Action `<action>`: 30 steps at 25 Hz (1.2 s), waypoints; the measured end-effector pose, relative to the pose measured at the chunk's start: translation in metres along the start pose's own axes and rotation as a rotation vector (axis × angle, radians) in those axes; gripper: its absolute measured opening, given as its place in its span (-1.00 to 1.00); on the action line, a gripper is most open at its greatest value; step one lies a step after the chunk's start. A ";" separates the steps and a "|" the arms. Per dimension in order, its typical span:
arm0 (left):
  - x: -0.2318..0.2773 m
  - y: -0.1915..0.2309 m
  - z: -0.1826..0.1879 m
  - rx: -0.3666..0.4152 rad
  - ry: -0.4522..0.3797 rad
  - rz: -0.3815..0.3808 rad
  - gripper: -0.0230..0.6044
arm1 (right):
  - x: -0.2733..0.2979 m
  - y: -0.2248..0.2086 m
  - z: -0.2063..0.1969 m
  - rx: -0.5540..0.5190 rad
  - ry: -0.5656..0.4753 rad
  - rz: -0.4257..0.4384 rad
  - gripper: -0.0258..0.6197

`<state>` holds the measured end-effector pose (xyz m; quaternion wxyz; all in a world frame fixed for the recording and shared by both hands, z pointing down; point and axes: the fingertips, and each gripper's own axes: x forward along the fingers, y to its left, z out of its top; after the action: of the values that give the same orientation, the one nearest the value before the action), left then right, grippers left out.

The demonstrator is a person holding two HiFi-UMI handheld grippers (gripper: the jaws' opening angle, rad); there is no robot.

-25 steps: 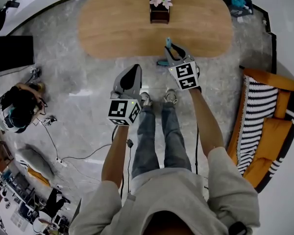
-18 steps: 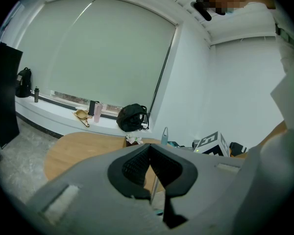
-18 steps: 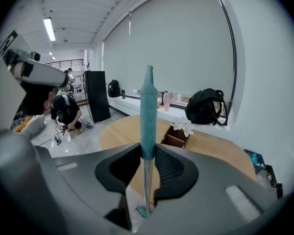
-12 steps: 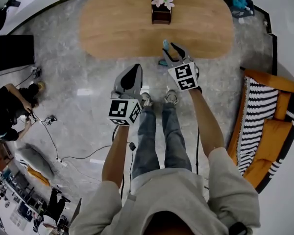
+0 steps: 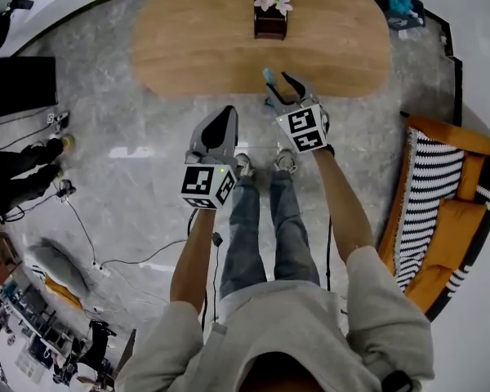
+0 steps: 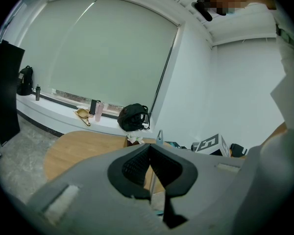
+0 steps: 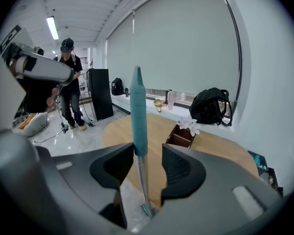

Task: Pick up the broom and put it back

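The broom (image 5: 268,76) stands upright against the near edge of the wooden table (image 5: 196,39); it has a teal grip over a thin metal pole. In the right gripper view the broom (image 7: 138,116) rises between the jaws of my right gripper (image 7: 148,150), close to the left pad and apart from the right one. Those jaws have just been opening and now stand open around the handle. From above, the right gripper (image 5: 282,86) sits at the table edge. My left gripper (image 5: 222,122) hangs over the floor to the left, shut and empty. The left gripper (image 6: 150,148) faces the broom (image 6: 159,137).
A dark box of flowers (image 5: 269,16) stands on the table's far side. A striped and orange sofa (image 5: 441,194) lines the right. A black cabinet (image 5: 16,88), a person's legs (image 5: 16,174) and floor cables (image 5: 90,243) lie left. My own feet (image 5: 265,163) are below the grippers.
The right jaws have spread apart and let go of the broom handle, whose top has shifted slightly left. The person at the left has moved toward the picture's edge. The left gripper has kept still.
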<state>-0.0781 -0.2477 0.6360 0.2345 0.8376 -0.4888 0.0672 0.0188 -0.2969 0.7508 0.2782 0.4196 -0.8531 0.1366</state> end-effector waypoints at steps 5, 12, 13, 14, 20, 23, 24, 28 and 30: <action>0.000 0.002 -0.001 -0.003 0.001 0.004 -0.91 | 0.002 0.001 -0.005 0.002 0.009 0.000 -0.37; -0.003 0.004 -0.003 -0.012 0.001 0.006 -0.91 | 0.002 0.009 -0.011 -0.009 0.029 0.005 -0.38; -0.003 0.004 -0.004 -0.013 0.001 0.006 -0.91 | 0.003 0.010 -0.011 -0.006 0.031 0.008 -0.38; -0.003 0.004 -0.004 -0.013 0.001 0.006 -0.91 | 0.003 0.010 -0.012 -0.004 0.033 0.008 -0.38; -0.004 0.008 -0.005 -0.013 0.004 0.013 -0.91 | 0.008 0.014 -0.010 -0.008 0.031 0.008 -0.44; -0.005 0.010 -0.007 -0.016 0.005 0.018 -0.91 | 0.008 0.017 -0.012 -0.005 0.027 0.017 -0.40; -0.005 0.010 -0.007 -0.017 0.004 0.019 -0.91 | 0.007 0.017 -0.012 -0.004 0.023 0.018 -0.38; -0.007 0.009 -0.002 -0.019 -0.003 0.020 -0.91 | -0.009 0.013 -0.007 0.022 0.000 -0.012 -0.37; -0.010 0.008 0.003 -0.018 -0.009 0.022 -0.91 | -0.026 0.010 0.001 0.051 -0.026 -0.042 -0.45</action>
<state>-0.0904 -0.2446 0.6324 0.2390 0.8302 -0.4998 0.0614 0.0238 -0.2747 0.7348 0.2591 0.4460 -0.8440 0.1470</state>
